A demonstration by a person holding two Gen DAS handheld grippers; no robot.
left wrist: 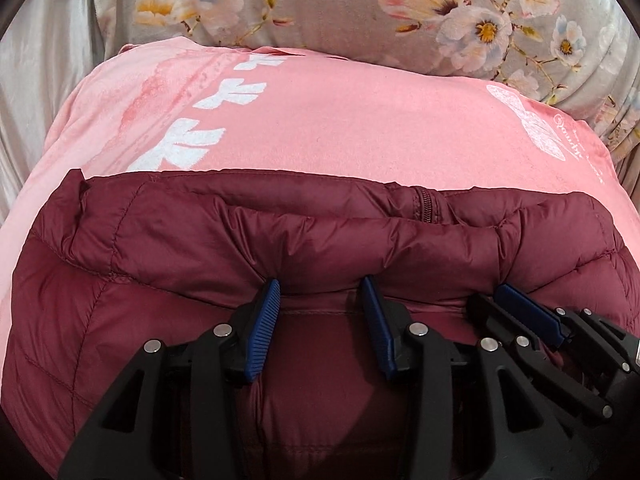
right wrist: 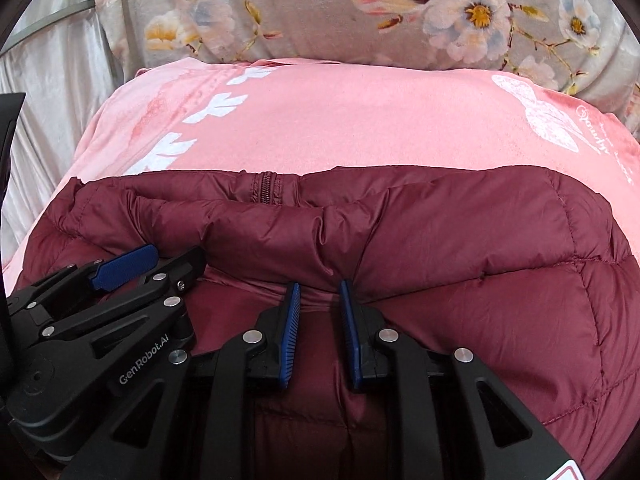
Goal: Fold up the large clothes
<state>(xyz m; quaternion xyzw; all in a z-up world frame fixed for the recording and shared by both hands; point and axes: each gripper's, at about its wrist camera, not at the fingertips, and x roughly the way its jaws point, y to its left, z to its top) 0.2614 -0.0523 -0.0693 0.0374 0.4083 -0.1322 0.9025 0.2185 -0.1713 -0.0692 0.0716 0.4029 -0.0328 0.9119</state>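
Jacket (left wrist: 180, 240), maroon puffer, lies on pink sheet (left wrist: 340, 128), long axis left-right, zipper (right wrist: 264, 192) at far edge; its near part is cut off. Left gripper (left wrist: 320, 292) and right gripper (right wrist: 318, 290), side by side, each pinch the folded ridge, jaws part-closed.

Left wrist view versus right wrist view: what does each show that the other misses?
Left wrist only: the left gripper head-on, its fingers straddling a fold of the maroon puffer jacket. Right wrist only: the right gripper pinching a jacket fold, plus "GenRobot.AI" lettering on the left gripper's body. Both: jacket collar and zipper, pink printed cloth, floral fabric behind.
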